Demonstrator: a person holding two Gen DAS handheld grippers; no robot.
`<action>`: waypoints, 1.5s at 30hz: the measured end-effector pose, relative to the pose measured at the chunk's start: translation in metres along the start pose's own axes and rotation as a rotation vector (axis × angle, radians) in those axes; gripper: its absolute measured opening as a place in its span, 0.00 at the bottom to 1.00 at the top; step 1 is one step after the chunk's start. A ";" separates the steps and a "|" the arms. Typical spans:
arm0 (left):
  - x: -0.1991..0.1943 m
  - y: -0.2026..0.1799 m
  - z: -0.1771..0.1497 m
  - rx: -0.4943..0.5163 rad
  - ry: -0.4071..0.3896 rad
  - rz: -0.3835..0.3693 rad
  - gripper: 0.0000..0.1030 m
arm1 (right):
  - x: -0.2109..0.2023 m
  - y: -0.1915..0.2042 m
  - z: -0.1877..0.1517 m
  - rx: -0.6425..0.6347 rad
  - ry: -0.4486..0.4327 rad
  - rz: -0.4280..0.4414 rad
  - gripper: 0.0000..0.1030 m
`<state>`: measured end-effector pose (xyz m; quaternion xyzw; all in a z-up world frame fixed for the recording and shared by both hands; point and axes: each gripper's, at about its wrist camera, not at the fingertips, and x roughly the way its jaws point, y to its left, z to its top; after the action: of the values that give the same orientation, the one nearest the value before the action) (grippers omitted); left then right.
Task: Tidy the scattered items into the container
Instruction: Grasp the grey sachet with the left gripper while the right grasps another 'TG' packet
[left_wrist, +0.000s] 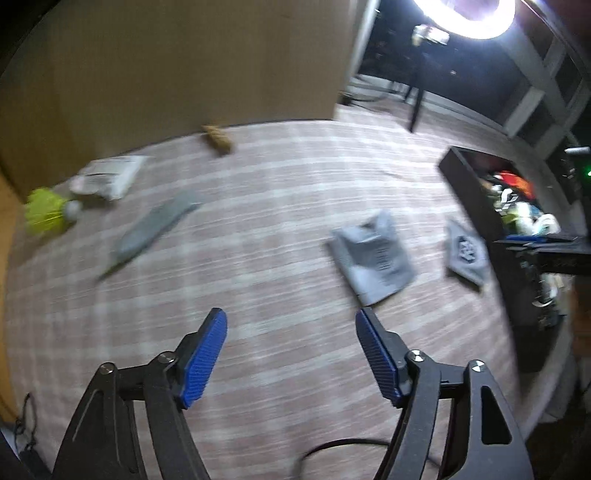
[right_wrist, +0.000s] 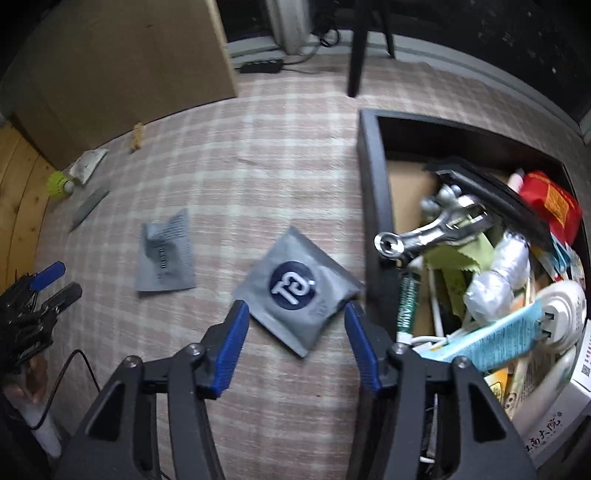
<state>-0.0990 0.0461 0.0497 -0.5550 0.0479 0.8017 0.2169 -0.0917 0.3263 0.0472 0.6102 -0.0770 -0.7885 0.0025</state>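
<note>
While my right gripper (right_wrist: 293, 325) hangs with its ribbed blue fingers (right_wrist: 229, 354) spread and empty, a flat grey foil sachet (right_wrist: 295, 291) lies just beyond them on the checked woven cloth (right_wrist: 258, 166), touching the black container (right_wrist: 373, 206) wall. My left gripper (left_wrist: 291, 332) gapes too, over bare cloth; a crumpled grey pouch (left_wrist: 373, 254) lies ahead.

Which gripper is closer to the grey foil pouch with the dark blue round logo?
Right. The right gripper hangs open just over the grey foil pouch with the dark blue round logo; the left gripper is open, further away across the checked cloth.
</note>
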 end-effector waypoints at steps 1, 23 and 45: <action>0.006 -0.004 0.005 0.002 0.017 -0.010 0.72 | 0.006 0.000 0.002 0.021 0.011 0.004 0.52; 0.080 -0.069 0.056 -0.120 0.191 0.057 0.72 | 0.046 -0.009 0.001 0.432 0.048 0.059 0.57; 0.079 -0.060 0.037 -0.025 0.108 0.175 0.78 | 0.070 0.052 0.011 0.151 0.059 -0.069 0.73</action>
<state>-0.1298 0.1351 0.0021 -0.5939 0.0980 0.7869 0.1361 -0.1244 0.2689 -0.0109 0.6339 -0.1150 -0.7618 -0.0682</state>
